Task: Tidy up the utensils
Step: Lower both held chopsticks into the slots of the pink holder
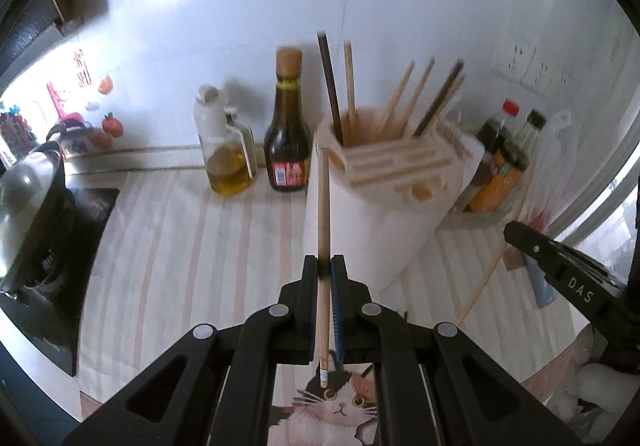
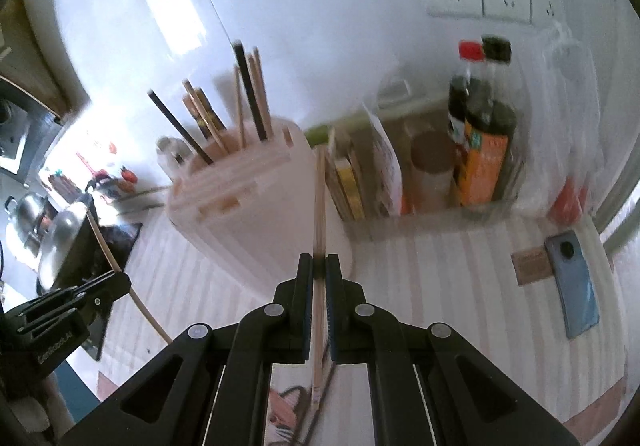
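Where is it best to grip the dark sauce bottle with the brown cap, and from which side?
Probably the sauce bottle by its narrow neck, from the front: it stands upright, with the oil bottle and chopstick holder close on either side.

The left gripper is clamped on a pale wooden chopstick that runs straight ahead between its jaws, tip toward a white utensil holder with more chopsticks standing in it. Left of the holder stand a dark sauce bottle and an oil bottle on the striped counter. At the right edge the right gripper shows with another chopstick slanting below it
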The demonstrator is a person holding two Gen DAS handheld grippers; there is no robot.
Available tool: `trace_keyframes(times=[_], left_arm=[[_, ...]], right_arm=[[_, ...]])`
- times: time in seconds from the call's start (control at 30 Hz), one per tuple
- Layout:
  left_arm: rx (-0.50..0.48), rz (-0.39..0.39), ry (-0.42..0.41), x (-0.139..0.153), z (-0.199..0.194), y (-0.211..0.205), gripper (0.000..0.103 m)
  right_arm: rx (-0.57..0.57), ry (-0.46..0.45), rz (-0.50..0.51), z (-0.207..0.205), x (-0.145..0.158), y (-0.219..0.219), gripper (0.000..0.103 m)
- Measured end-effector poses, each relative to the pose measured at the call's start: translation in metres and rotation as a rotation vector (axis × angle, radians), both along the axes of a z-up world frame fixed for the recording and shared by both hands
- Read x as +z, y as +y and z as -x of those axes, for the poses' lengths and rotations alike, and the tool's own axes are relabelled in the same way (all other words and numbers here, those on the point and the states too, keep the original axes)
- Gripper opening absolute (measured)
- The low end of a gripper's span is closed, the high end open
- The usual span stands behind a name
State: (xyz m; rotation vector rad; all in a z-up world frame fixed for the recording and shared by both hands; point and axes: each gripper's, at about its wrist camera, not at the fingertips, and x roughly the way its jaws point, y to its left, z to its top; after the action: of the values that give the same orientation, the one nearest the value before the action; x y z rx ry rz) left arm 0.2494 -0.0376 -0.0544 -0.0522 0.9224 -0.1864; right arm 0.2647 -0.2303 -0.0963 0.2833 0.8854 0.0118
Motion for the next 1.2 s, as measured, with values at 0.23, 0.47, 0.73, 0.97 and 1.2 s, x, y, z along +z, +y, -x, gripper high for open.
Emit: trace_keyframes(times=[0.23, 0.47, 0.73, 0.97, 1.2], left_arm=[[0.033, 0.031, -0.097, 0.056, -0.007, 0.017, 0.004], [0.057, 0.064, -0.207, 0.114, -0.026, 0.023, 0.004], [0.048, 0.08, -0.303, 0.16, -0.069, 0.006, 0.004], [0.03, 0.083, -0.263, 0.142, -0.116, -0.01, 0.004], [0.029, 0.08, -0.206, 0.107, -0.151, -0.012, 0.004]], right_arm=[[0.028, -0.072, -0.03, -0.014, 0.043, 0.003, 0.006], [0.05, -0.196, -0.037, -0.036, 0.108, 0.004, 0.006], [0.053, -0.366, 0.027, -0.082, 0.18, 0.011, 0.006], [0.03, -0.367, 0.026, -0.135, 0.174, 0.013, 0.006], [0.042, -0.33, 0.022, -0.167, 0.141, 0.017, 0.006]])
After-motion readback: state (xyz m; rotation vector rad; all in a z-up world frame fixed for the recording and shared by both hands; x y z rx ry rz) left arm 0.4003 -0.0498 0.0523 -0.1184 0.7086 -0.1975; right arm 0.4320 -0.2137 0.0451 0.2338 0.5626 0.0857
